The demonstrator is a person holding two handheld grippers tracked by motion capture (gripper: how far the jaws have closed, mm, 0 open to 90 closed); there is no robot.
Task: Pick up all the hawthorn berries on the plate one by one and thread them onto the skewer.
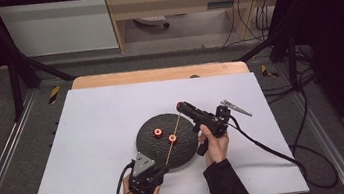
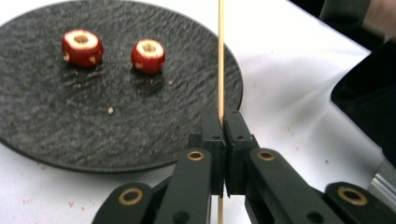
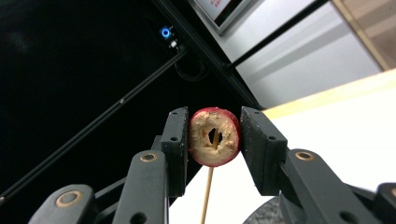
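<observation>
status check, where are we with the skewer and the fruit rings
Left tool shut on skewer. Right tool holds ring, skewer tip in its hole. Two rings wait on plate; nothing blocking.

Plate (image 2: 93, 121): you see dark charcoal grey with a fine rippled, slate-like texture.
Fruit rings on plate (image 2: 82, 46): you see red skin and pale cream flesh around a cored centre.
Held fruit ring (image 3: 214, 136): you see a dark red rim, a beige crumbly face and a dark hole.
Skewer (image 2: 221, 56): you see a plain light tan wood colour.
Table (image 1: 94, 132): you see a flat white cover with a light wood strip at the far edge.
Left gripper (image 2: 226, 135): you see matt black fingers (image 2: 212, 135) with brass-coloured rivets.
Right gripper (image 3: 214, 140): you see the same black with brass rivets.
</observation>
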